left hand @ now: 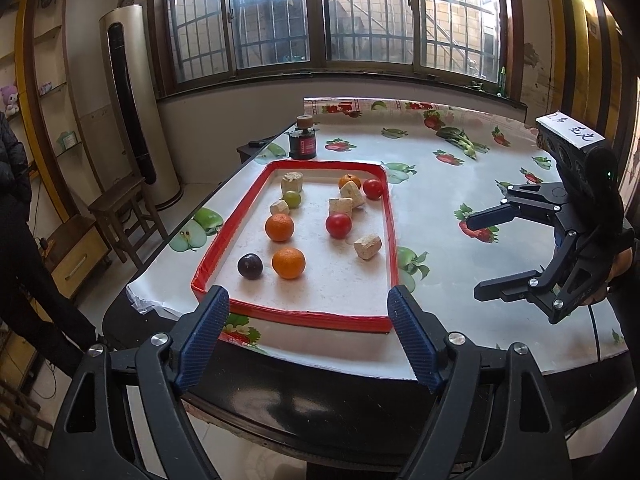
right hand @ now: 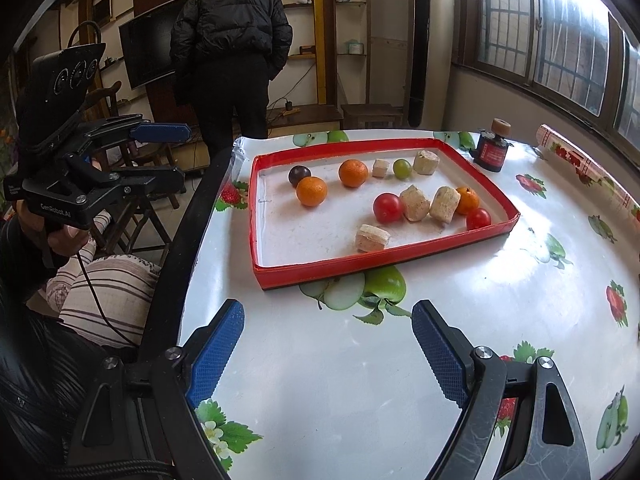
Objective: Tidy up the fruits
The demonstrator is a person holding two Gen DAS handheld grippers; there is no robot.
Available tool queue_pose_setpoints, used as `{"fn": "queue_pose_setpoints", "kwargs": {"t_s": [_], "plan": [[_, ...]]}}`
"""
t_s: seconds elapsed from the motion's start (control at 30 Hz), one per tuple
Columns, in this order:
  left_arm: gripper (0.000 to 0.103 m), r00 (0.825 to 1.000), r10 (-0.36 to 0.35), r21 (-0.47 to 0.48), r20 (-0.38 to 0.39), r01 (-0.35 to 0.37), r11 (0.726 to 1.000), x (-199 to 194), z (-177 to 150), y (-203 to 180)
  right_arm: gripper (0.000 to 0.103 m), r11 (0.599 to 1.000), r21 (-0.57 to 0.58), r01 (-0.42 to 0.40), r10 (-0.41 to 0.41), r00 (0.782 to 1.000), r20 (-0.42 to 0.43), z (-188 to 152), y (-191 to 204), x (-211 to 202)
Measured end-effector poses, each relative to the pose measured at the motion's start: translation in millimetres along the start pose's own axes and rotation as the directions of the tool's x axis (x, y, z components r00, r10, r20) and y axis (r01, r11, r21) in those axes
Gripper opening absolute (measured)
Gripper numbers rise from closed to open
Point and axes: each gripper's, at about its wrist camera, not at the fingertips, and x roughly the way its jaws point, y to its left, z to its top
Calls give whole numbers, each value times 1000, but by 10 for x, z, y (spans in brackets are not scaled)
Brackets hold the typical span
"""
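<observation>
A red-rimmed tray [left hand: 292, 316] [right hand: 360, 268] lies on the table. In it are three oranges [left hand: 279, 227] [right hand: 311, 191], two tomatoes [left hand: 338, 225] [right hand: 388, 208], a dark plum [left hand: 250, 266] [right hand: 299, 175], a small green fruit [left hand: 292, 199] [right hand: 401, 168] and several beige chunks [left hand: 367, 246] [right hand: 372, 238]. My left gripper [left hand: 308, 300] [right hand: 180, 154] hovers at the tray's near short edge, open and empty. Over the cloth beside the tray's long side, my right gripper [right hand: 328, 314] [left hand: 478, 258] is open with nothing between its fingers.
A dark jar with a cork lid [left hand: 303, 140] [right hand: 494, 150] stands just beyond the tray. The fruit-print cloth [right hand: 440, 360] covers the table. A person in a black jacket [right hand: 232, 40] stands off the table's side, near a wooden stool [left hand: 120, 208] and a tall air conditioner [left hand: 136, 100].
</observation>
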Motion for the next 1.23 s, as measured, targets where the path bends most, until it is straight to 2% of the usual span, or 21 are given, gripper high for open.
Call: {"fn": "queue_pose_setpoints", "kwargs": {"t_s": [0.4, 0.83, 1.23], "plan": [[82, 1000, 1, -17, 1, -1, 1000, -6, -38, 43, 87, 1000, -4, 8, -8, 1000, -1, -2, 25, -13], [82, 999, 41, -10, 8, -41, 999, 29, -64, 53, 87, 1000, 3, 3, -3, 1000, -7, -7, 33, 36], [82, 999, 35, 2, -3, -35, 999, 57, -56, 22, 87, 1000, 19, 11, -11, 1000, -16, -43, -1, 70]]}}
